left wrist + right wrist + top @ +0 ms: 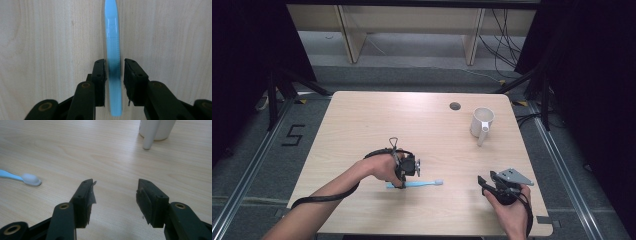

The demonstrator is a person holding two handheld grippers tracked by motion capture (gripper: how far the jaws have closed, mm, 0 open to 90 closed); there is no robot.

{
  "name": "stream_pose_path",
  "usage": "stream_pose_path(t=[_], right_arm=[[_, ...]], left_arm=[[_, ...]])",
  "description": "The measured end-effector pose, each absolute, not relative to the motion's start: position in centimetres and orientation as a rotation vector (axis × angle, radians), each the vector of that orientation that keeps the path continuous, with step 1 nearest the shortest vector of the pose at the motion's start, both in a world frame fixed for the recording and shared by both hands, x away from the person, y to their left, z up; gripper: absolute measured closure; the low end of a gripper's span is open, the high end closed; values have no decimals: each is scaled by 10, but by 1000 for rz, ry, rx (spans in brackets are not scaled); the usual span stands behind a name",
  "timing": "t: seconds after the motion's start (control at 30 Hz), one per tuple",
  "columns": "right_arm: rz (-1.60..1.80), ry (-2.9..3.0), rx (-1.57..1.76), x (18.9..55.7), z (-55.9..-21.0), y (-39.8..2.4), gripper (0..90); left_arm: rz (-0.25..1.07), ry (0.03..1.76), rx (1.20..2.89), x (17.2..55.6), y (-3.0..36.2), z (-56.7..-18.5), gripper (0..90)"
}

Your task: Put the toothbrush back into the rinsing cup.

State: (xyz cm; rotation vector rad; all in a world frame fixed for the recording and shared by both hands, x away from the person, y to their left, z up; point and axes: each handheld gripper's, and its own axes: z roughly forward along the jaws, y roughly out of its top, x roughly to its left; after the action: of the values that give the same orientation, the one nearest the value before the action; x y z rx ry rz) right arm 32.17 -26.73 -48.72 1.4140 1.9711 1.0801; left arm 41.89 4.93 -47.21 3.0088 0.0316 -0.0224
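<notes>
From the high view, your left hand-held gripper [404, 176] is down over the handle end of the blue toothbrush [422, 183], which lies flat on the tabletop [362, 120], bristle head pointing toward your right side. The white mug [482, 122] stands well apart, toward the far right corner. Your right hand-held gripper [484, 183] waits near the front right edge, holding nothing.

In the left gripper view, the toothbrush [113, 62] runs straight up between the jaws. The left hand-held gripper [114, 75] is nearly closed on it: one pad looks to be against the handle, while a thin gap shows at the other. So count it as not yet gripping. Finish the squeeze squarely across the flat of the handle, stay low, and lift only once both pads bite; the handle looks slick and could twist.

In the right gripper view, the right hand-held gripper [115, 195] stands wide open over bare wood, with the toothbrush head [31, 179] off to one side and the mug [156, 130] ahead. Hold it there, clear of the lift.
</notes>
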Motion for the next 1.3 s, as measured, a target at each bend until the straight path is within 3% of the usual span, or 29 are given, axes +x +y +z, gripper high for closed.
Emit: stream_pose_path(t=[0.57, 1.3], right_arm=[[1067, 1971, 1361, 323, -488, -269, 478], [1062, 1983, 1359, 324, -490, -266, 474]], left_arm=[[-63, 29, 3038, 423, 42, -477, 723], [3, -39, 3090, 417, 34, -477, 770]])
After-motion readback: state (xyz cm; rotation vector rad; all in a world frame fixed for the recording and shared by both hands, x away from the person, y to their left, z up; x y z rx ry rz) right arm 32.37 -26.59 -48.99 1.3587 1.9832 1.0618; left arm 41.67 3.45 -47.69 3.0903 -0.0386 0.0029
